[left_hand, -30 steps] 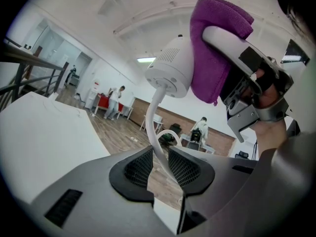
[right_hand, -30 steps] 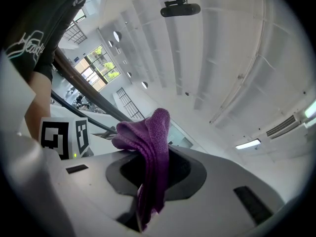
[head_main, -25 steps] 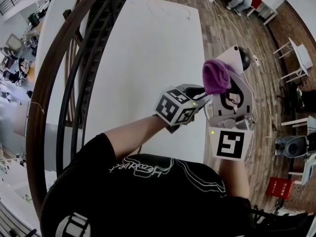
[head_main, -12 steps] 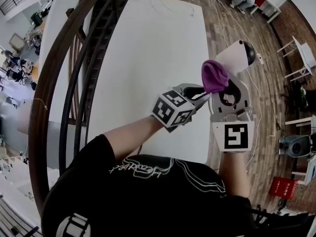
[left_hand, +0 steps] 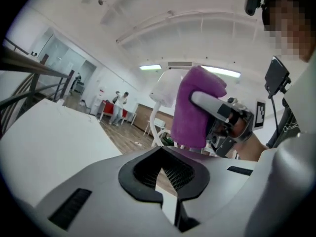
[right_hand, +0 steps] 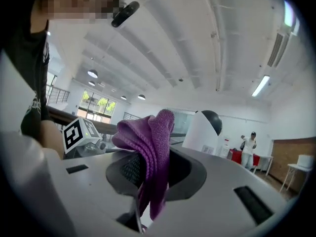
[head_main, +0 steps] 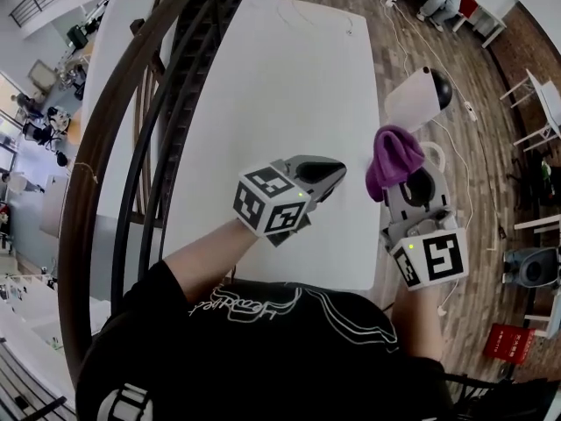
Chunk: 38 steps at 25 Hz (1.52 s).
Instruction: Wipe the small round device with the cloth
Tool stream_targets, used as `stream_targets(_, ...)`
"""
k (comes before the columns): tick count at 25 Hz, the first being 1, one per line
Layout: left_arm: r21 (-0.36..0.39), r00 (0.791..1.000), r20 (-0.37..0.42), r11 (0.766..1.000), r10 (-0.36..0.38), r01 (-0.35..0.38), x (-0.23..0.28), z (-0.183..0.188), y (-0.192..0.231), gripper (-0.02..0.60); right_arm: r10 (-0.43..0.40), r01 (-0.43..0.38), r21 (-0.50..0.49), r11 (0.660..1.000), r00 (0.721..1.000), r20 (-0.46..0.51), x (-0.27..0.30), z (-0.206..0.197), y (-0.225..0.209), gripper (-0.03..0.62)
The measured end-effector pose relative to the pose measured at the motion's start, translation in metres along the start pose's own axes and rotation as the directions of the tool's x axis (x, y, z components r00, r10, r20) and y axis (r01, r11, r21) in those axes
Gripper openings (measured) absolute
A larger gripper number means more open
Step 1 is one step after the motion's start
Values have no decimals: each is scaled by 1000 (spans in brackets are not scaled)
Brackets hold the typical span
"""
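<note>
- The left tool hangs over the white tabletop. Its jaws have just been closing and are now pressed together with nothing between them. It points toward the right tool and is apart from the device.
- The right tool pinches the purple cloth. A bunched fold of the cloth stands out beyond the jaw tips.
- The small round device is a white body with a dark dome. In the head view it lies up and to the right of the cloth, near it but not touching, just past the tabletop's right edge. I cannot tell what it stands on.
- In the right gripper view the device stands upright, dome on top, ahead of the jaws and a little right of the cloth.
- The right tool is clearly the nearer one. To wipe, I judge it should carry the cloth forward and slightly right onto the white side, with the empty left tool free to steady the device.
</note>
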<state>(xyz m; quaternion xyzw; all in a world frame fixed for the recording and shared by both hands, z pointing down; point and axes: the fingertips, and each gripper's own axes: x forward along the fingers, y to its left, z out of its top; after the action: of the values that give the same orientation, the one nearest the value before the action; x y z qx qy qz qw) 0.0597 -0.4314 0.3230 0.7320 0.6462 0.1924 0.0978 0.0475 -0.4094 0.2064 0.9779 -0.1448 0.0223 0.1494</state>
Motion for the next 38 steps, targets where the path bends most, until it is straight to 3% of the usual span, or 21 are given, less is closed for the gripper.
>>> stream_targets(3,87,1000,27,996,8,-10,-24,19,-21,8,90,-94,101,990,995,44,-14,1,2,61)
stream_targets(6,170,997,70,985,26,-38,-50,30,-57,8,168,-179,136,974,982,82,-37,-1,15,61)
stream_targets(9,202,995,89,978,36,-54,-74,23,-111,8,222,-235,170,957,971,90,-85,-7,40,61)
stream_targets(16,199,993,113,979,31,-53,-78,6,-236,8,340,-368,258,893,929,146,-204,-8,71,61)
stream_targets(20,129,992,125,992,2,-18,-66,-21,-292,8,379,-404,307,862,915,138,-274,-22,76,61)
stream_targets(24,130,993,118,991,5,-21,-58,-41,-338,8,402,-425,335,841,905,139,-325,-27,84,61)
stream_targets(31,167,994,105,985,25,-43,-52,-57,-384,8,425,-455,359,815,890,163,-369,-29,94,61)
stream_targets(38,154,995,82,986,48,-61,-49,-81,-398,8,436,-461,385,800,887,155,-385,-41,102,61)
